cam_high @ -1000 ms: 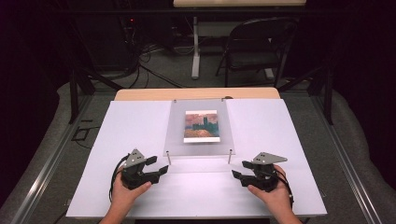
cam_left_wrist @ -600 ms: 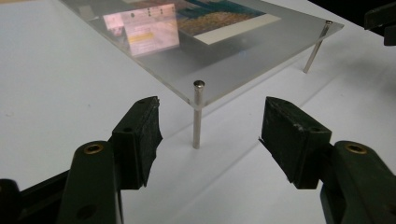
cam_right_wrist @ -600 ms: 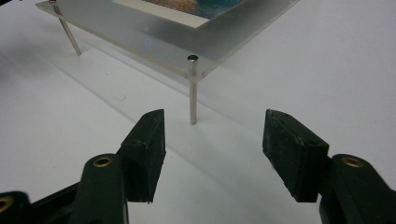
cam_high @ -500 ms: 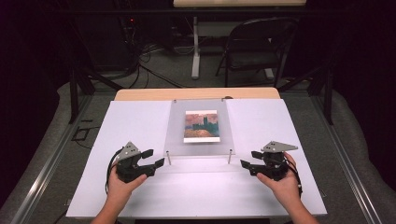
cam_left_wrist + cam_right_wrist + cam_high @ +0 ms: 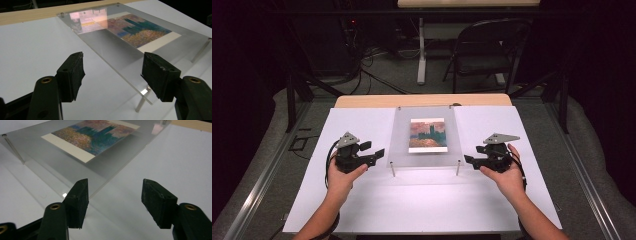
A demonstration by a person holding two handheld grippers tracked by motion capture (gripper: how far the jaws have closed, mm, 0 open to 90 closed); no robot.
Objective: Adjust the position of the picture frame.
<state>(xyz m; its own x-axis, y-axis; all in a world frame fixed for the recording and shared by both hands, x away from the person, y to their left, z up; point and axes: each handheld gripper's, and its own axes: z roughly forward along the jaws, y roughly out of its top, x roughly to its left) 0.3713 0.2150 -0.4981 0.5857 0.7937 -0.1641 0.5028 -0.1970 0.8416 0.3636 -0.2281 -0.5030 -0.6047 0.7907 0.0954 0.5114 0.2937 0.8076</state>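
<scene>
Left gripper (image 5: 373, 152) sits just left of the clear acrylic panel (image 5: 424, 150), fingers (image 5: 71, 75) spread, just opened a bit wider, pinching nothing. Panel stands on short metal posts (image 5: 393, 169) mid-bench (image 5: 362, 210), painting print (image 5: 427, 135) under it. Right gripper (image 5: 471, 160) just right of the panel, fingers (image 5: 156, 201) spread, empty.

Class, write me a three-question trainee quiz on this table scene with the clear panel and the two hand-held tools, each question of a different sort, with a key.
1. True or false: the left tool grips the clear panel.
2. What lies under the panel? A) a painted picture B) a key C) a cup
3. Fill in: the panel's near edge rests on two thin metal ____.

Key: 1 false, its jaws stand open beside the panel's edge, as do the right tool's; 2 A; 3 posts.
</scene>
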